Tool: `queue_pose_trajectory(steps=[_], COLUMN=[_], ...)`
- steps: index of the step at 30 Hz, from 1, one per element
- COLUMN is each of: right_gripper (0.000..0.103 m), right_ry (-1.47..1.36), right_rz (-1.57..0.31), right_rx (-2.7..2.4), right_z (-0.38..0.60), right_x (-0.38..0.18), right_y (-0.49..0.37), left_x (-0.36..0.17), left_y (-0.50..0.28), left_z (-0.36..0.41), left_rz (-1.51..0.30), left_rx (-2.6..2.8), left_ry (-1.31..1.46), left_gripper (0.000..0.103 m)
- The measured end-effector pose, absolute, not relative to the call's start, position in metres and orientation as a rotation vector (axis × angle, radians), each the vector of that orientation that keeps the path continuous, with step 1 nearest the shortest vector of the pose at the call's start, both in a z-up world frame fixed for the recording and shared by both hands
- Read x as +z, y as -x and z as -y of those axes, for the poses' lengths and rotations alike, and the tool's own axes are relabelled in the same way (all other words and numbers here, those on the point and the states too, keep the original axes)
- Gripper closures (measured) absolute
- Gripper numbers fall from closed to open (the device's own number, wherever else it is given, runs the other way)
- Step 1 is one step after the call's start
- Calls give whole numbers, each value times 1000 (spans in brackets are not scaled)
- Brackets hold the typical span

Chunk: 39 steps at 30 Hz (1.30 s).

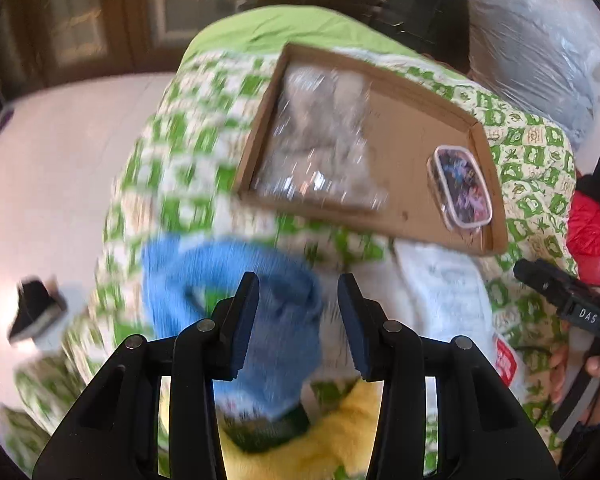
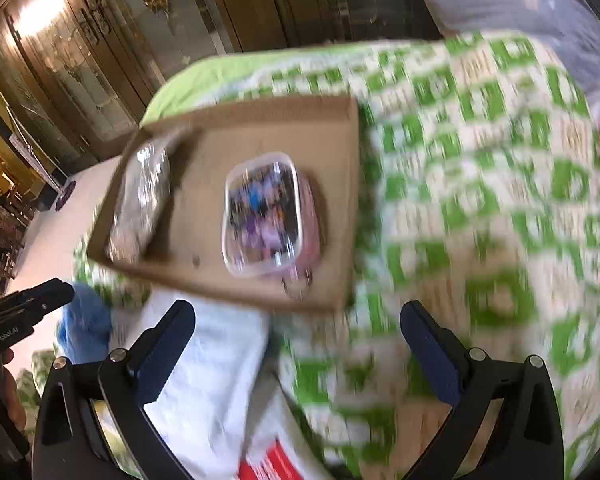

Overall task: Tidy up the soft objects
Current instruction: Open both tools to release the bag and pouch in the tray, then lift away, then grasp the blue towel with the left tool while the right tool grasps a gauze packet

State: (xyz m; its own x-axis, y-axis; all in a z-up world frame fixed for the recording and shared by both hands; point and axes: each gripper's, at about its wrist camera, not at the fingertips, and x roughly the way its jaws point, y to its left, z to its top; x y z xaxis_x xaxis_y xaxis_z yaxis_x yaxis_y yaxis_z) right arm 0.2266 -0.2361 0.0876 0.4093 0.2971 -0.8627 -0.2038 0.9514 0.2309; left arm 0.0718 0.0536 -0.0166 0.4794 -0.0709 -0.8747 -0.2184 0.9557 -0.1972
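Note:
A blue knitted sock lies on the green-and-white quilt, with part of it between the fingers of my left gripper, which is open above it. A yellow plush thing lies under the gripper. A white packet with a red label lies to the right. My right gripper is open and empty over the white packet and quilt. The blue sock shows at the left there. The shallow cardboard tray holds a clear bag of grey stuff and a lidded plastic box.
The tray with the plastic box lies ahead of the right gripper. A red padded thing lies at the quilt's right edge. A plastic-wrapped bundle stands behind. White floor and wooden cabinets are to the left.

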Motion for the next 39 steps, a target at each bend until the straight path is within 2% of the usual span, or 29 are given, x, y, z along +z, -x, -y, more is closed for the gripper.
queue_pose_trajectory(steps=[19,39], right_gripper=[0,0], right_ry=[-11,-61], right_rz=[-1127,-1220], right_rx=[320,372], right_z=[225,203], right_x=[85,96], right_y=[-184,-186], left_x=[-22,-27], left_y=[-50,-51], left_z=[-33,-40], left_rz=[-1091,-1105], left_rx=[145,139], left_ry=[163,180], left_gripper=[62,62])
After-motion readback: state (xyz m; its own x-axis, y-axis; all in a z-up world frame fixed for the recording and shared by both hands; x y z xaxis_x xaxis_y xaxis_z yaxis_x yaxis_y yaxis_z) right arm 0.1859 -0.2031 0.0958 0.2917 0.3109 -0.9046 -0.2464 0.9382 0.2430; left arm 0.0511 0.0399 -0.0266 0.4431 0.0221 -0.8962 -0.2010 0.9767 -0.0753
